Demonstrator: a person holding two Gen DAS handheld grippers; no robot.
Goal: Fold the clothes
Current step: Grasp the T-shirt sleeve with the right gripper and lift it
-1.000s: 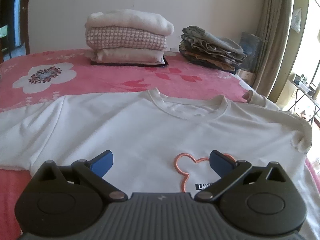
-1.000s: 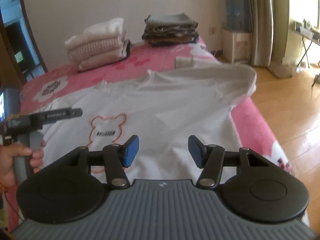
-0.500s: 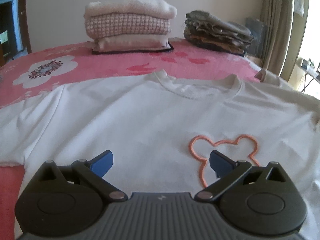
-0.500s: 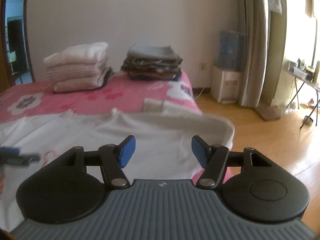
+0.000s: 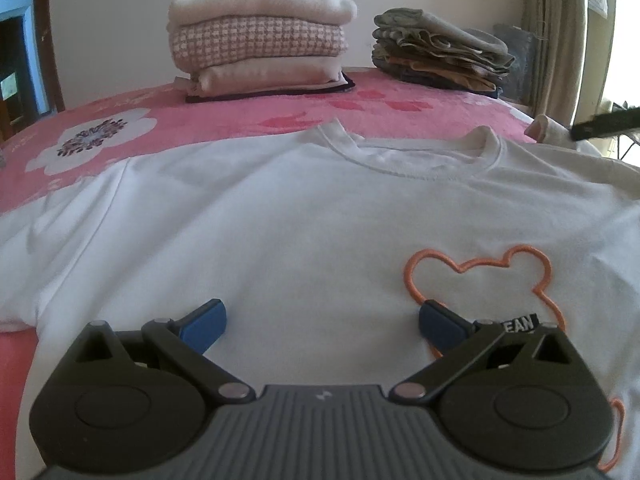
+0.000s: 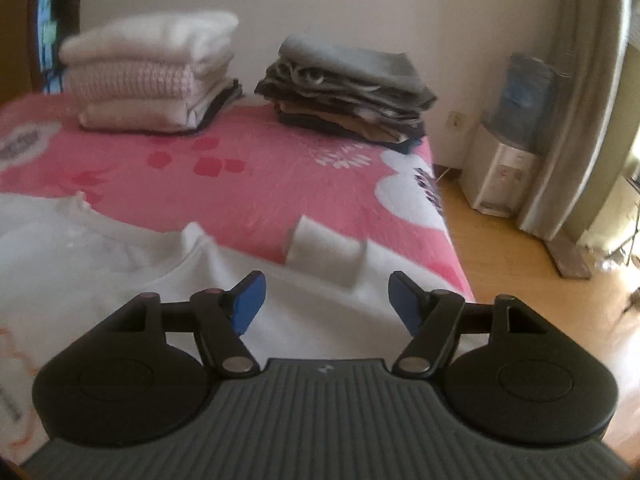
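A white T-shirt with an orange bear outline lies spread flat, front up, on the pink flowered bed. My left gripper hovers low over the shirt's chest, open, with nothing between its blue pads. In the right wrist view the shirt's right shoulder and its folded-back sleeve lie near the bed's right edge. My right gripper hangs over that shoulder, its jaws opening, nothing between them. A dark part of the right gripper shows at the left wrist view's right edge.
Two stacks of folded clothes stand at the head of the bed: a cream and pink stack and a grey-brown stack. Beyond the bed's right edge lie a wooden floor, a water dispenser and a curtain.
My right gripper swung right from the shirt's middle to its right shoulder near the bed edge, and its jaws widened. My left gripper sank a little toward the chest.
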